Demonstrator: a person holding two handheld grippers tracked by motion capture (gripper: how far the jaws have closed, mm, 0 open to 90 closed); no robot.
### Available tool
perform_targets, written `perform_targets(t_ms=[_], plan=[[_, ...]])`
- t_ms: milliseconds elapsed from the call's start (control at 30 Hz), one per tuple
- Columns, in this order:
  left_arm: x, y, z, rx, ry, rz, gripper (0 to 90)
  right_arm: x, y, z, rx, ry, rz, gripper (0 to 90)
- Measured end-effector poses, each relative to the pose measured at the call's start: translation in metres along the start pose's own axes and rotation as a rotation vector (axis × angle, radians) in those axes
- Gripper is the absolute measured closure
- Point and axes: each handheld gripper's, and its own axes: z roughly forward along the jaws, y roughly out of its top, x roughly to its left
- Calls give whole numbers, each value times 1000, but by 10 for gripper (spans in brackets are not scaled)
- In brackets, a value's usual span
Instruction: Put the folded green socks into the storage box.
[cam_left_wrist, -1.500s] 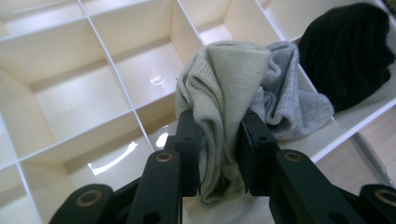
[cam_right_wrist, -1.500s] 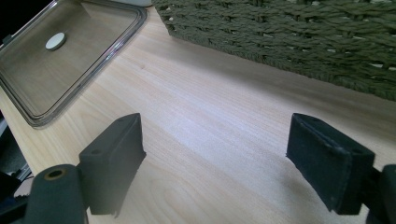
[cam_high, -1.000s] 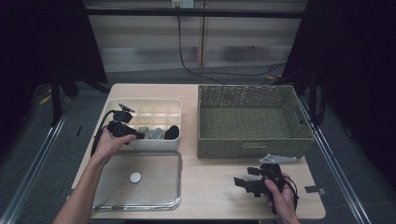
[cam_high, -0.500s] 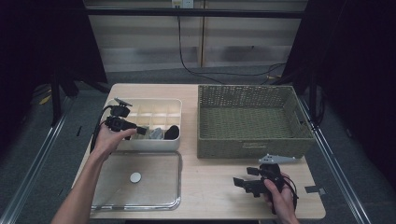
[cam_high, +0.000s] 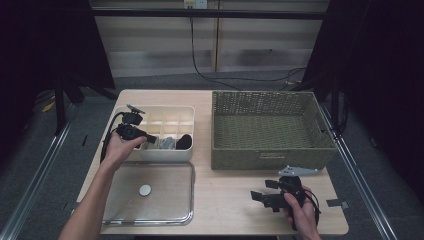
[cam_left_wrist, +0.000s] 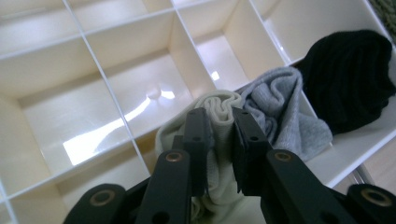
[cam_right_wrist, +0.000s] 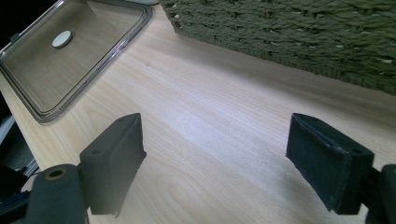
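A white divided box (cam_high: 165, 116) holds a cream sock (cam_left_wrist: 219, 103), a grey sock (cam_left_wrist: 285, 116) and a black sock (cam_left_wrist: 350, 74) side by side in its front row. My left gripper (cam_left_wrist: 218, 122) reaches into the box from the left. Its jaws have just been closing and now pinch a fold of the cream sock. In the high view the left gripper (cam_high: 150, 139) sits at the box's front left part. My right gripper (cam_high: 260, 192) rests low over the table's front right, open, with nothing but bare wood between its pads (cam_right_wrist: 327, 154).
A green woven basket (cam_high: 270, 152) stands to the right of the box. A clear lid (cam_high: 165, 205) with a white disc (cam_high: 145, 190) lies flat in front of the box. A grey three-cornered plate (cam_high: 298, 171) tops the right gripper.
The left gripper pulled back a little from the box, then came down again into its front row. The right hand has not moved.
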Motion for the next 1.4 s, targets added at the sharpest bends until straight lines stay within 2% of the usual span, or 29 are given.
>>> perform_targets(t_ms=[133,267,467,633,667,700,733,767,867,933,1033,1100,1200,1233,1267,1300,1333,1367,1400], plan=[[1,-2,6,27,-13,1,780,0,0,1,-1,3,-1,182],[6,-5,10,23,-32,-24,780,0,0,0,2,2,1,183],[6,-5,11,16,-28,-23,779,0,1,1,6,3,3,183],[10,-6,15,10,-46,-61,771,0,2,2,8,7,5,180],[10,-5,15,12,-45,-57,766,0,2,3,8,9,6,181],[8,-6,16,-12,-43,-92,761,0,2,3,9,13,6,181],[8,-6,16,-15,-44,-95,750,0,2,4,8,18,4,181],[10,-6,14,6,-54,-60,739,0,2,4,13,19,6,182],[12,-8,12,-19,-101,-55,640,-1,3,6,18,25,11,218],[11,-10,10,-43,-115,-60,587,-1,4,7,25,40,21,219],[11,-13,5,-74,-83,-72,502,0,4,7,23,58,17,228],[13,-16,1,-99,-89,-72,483,-1,4,7,19,61,20,238],[15,-22,-4,-138,-99,-93,445,-3,3,7,29,71,26,242],[16,-23,-7,-137,-97,-85,427,-3,3,8,30,74,31,242],[15,-24,-8,-153,-87,-102,408,-4,3,8,36,73,27,242],[14,-25,-10,-159,-70,-100,381,-4,4,8,35,69,28,242],[15,-26,-12,-153,-73,-85,362,-4,5,8,40,64,38,241],[13,-28,-12,-167,-81,-94,361,-4,5,8,41,61,41,234],[13,-30,-14,-162,-82,-78,352,-4,6,8,42,49,39,226]])
